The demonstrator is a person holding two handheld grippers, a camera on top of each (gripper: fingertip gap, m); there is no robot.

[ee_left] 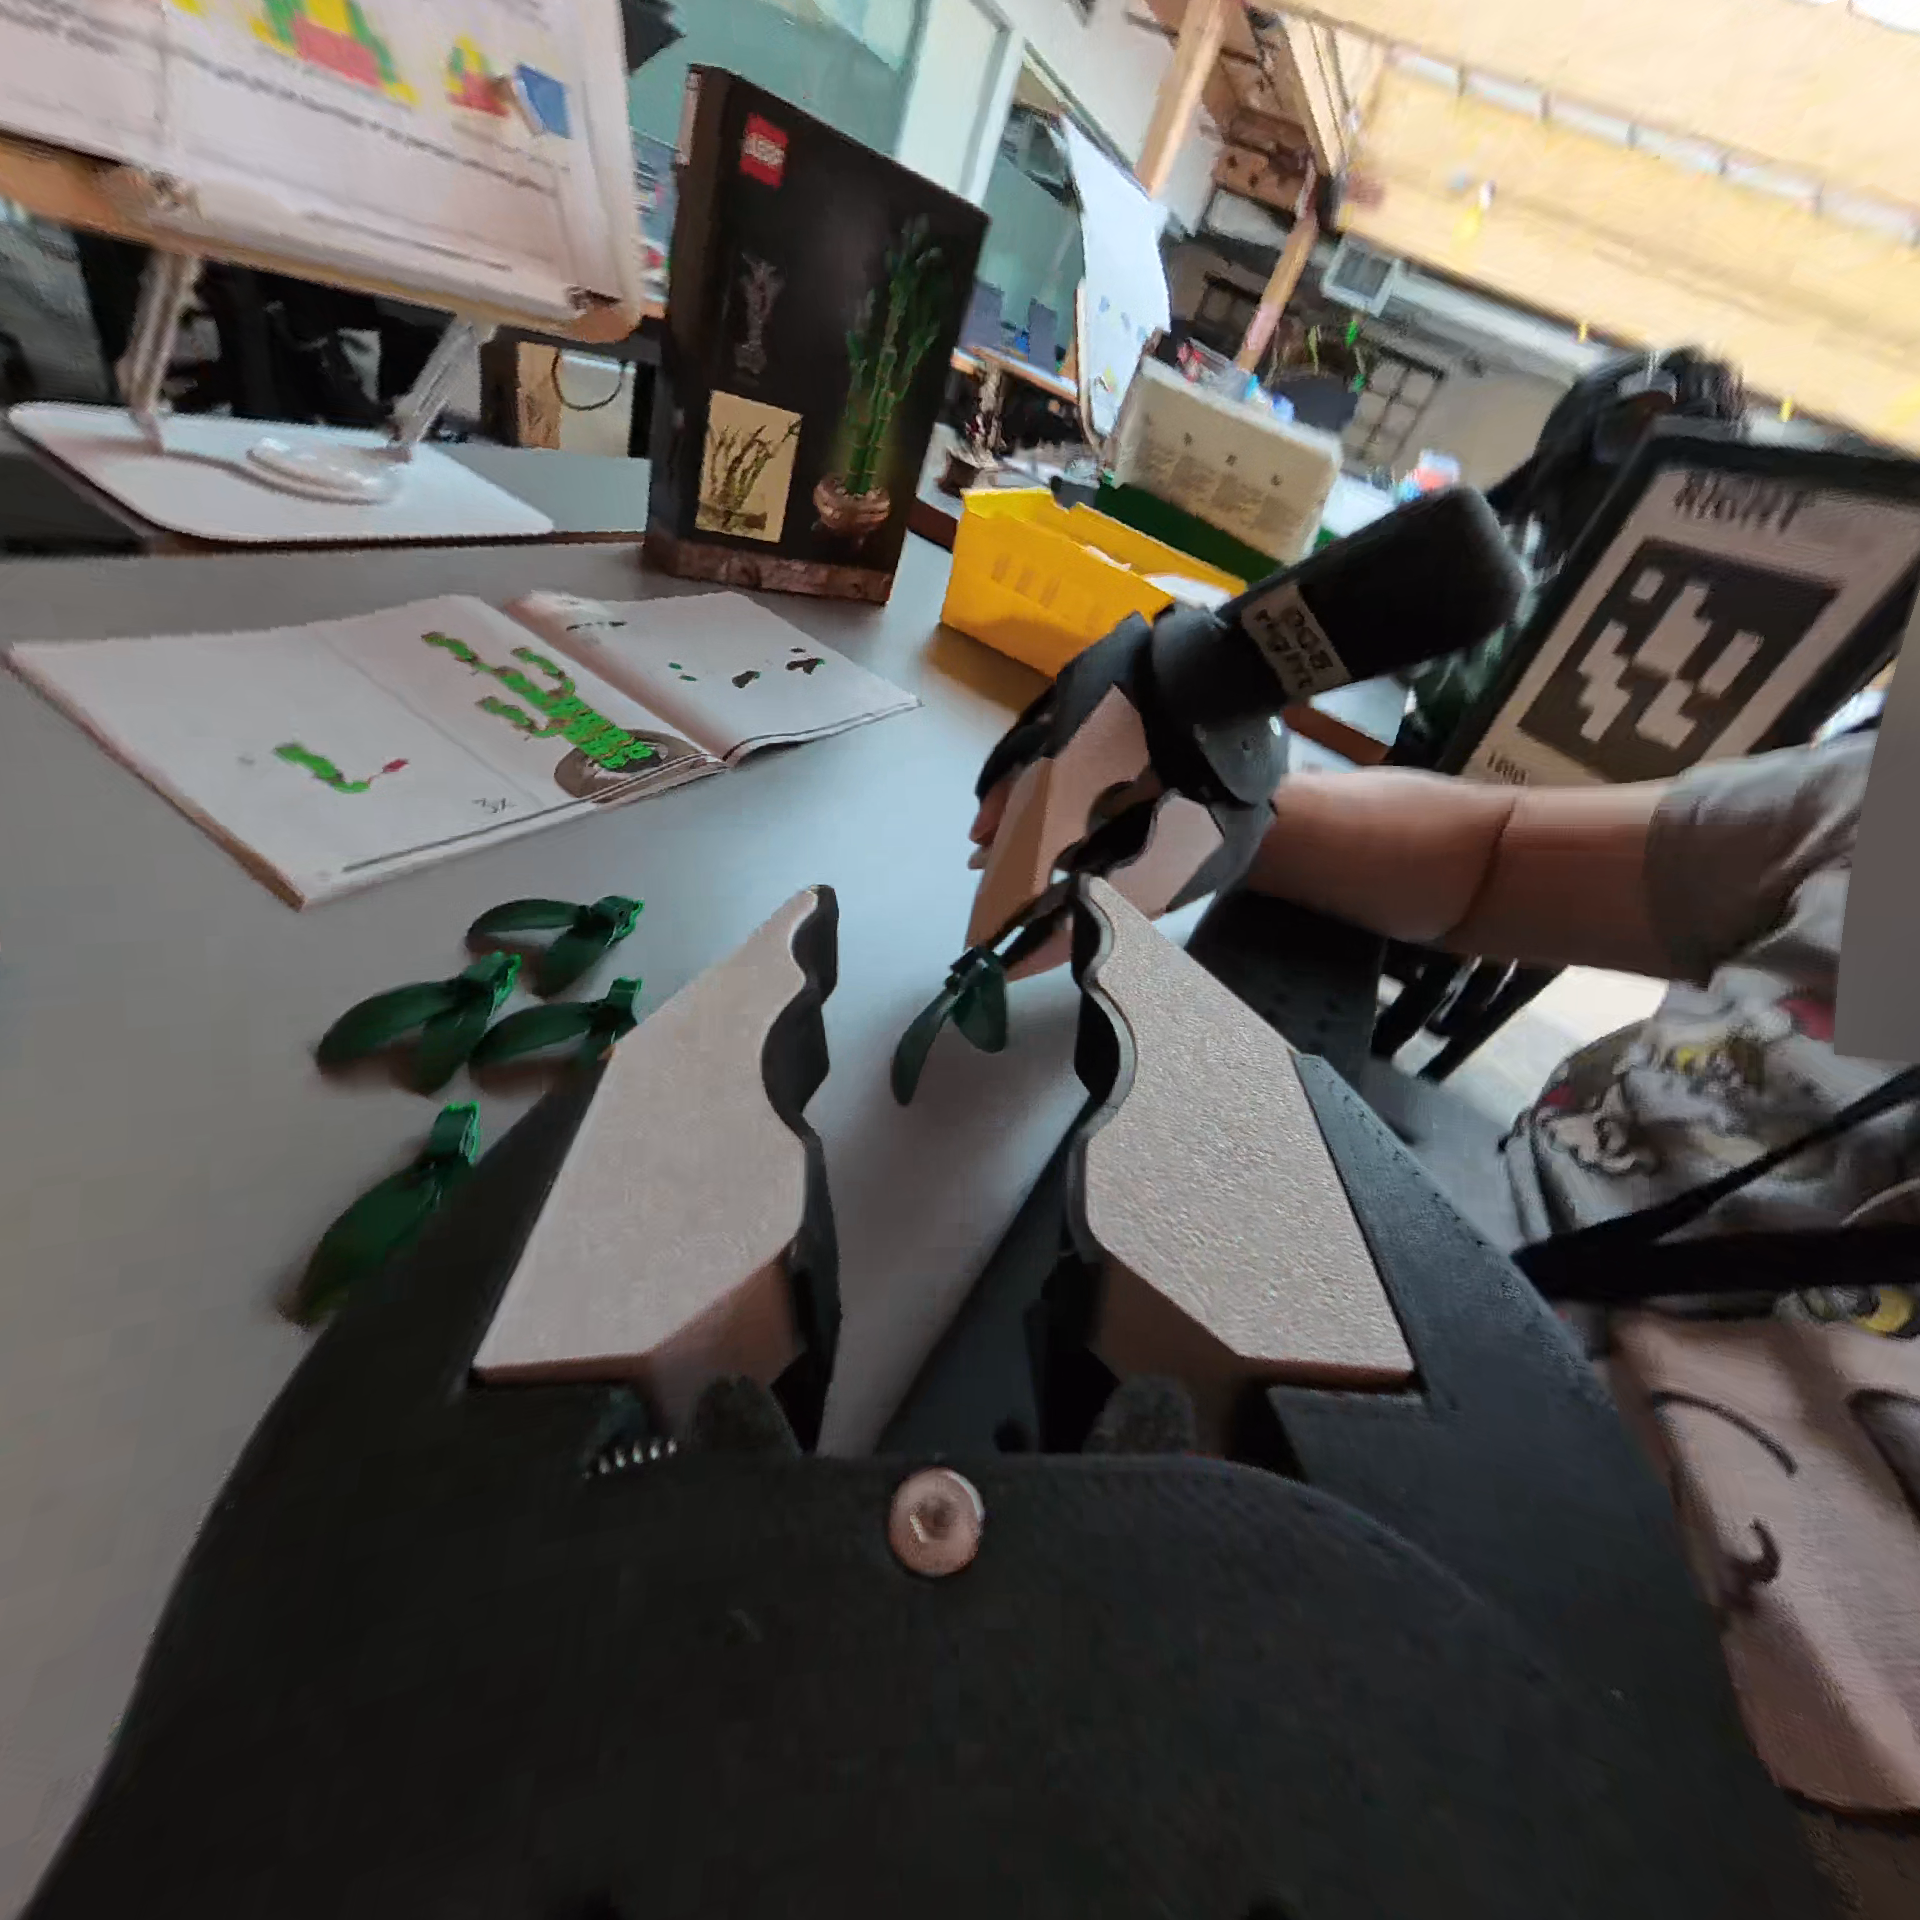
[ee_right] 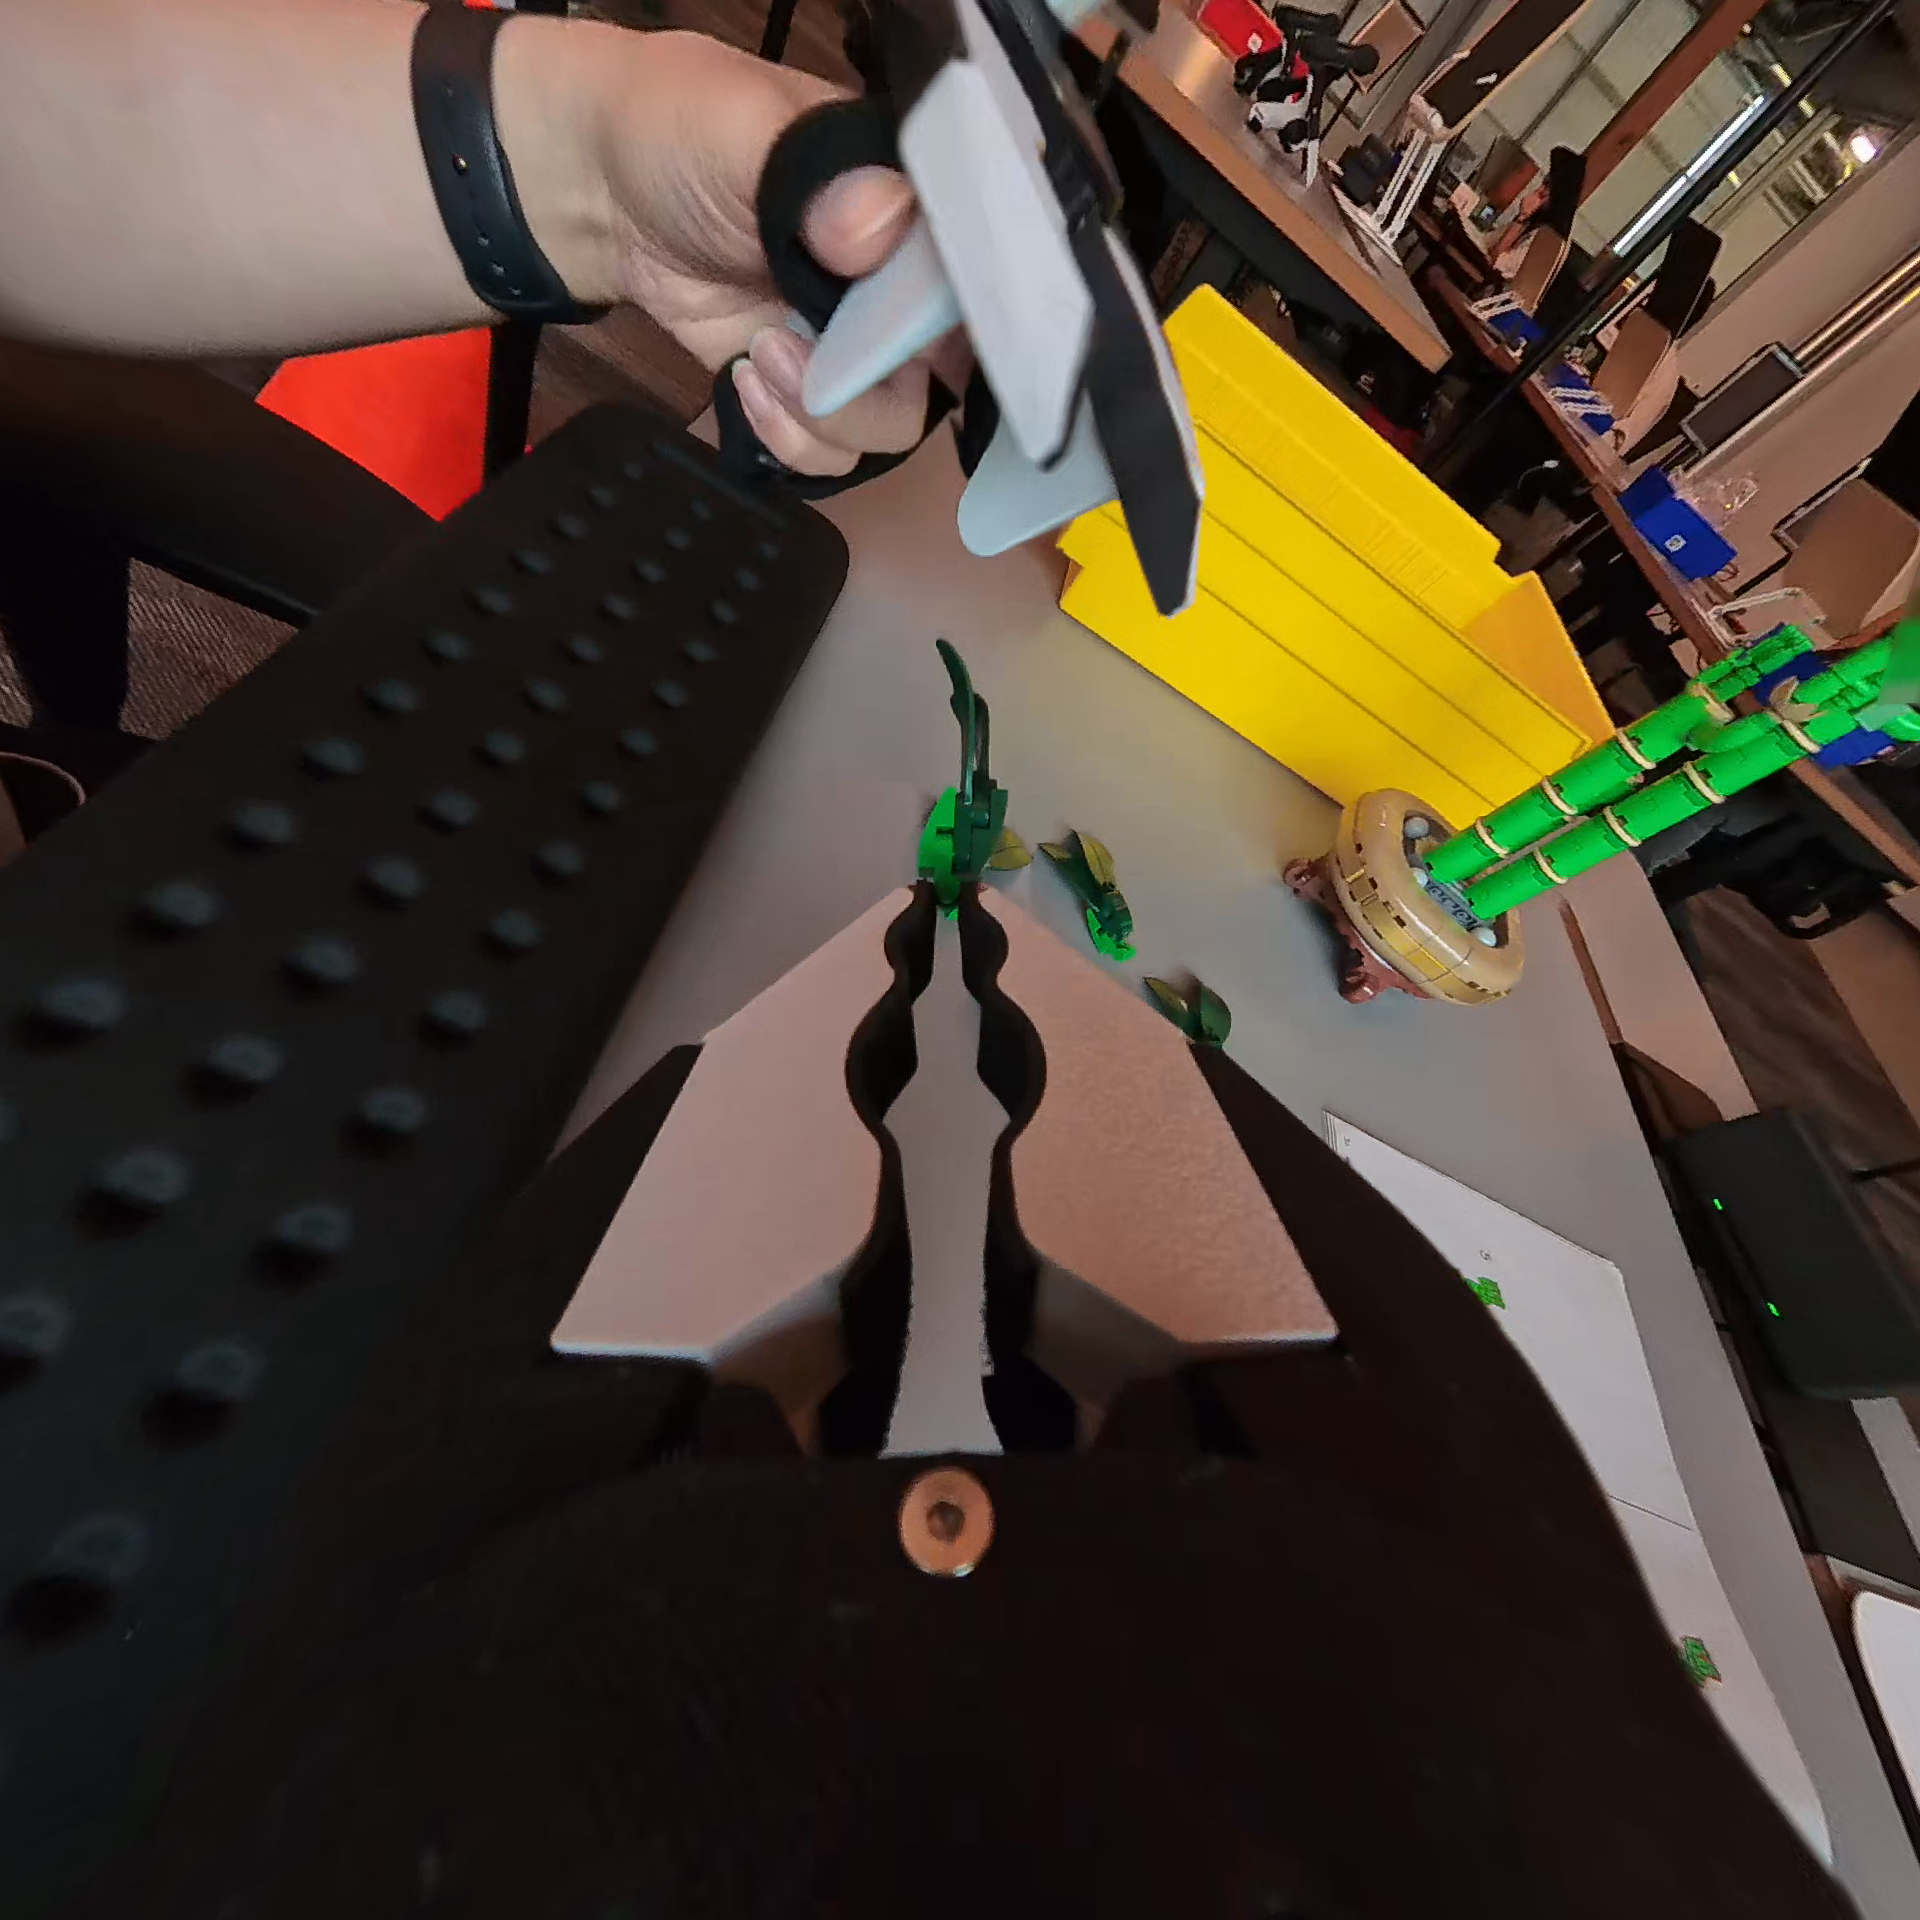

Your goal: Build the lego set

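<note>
yellow bin [ee_right: 1340, 582], black chair [ee_right: 343, 831], grey table [ee_left: 156, 1039]

Writing shows on several things, none of which I repeat: a red logo on the tall black cardboard box [ee_left: 810, 343], a small count mark on the open white instruction booklet [ee_left: 457, 727], a label on the other gripper's black handle [ee_left: 1299, 634], and lettering on the black-and-white marker board [ee_left: 1704, 644].

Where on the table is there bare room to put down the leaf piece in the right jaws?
Bare table lies between the open booklet and the right gripper holding the leaf piece. Crowded: the leaf cluster left of the open left gripper, and around the bamboo pot by the yellow bin.
</note>
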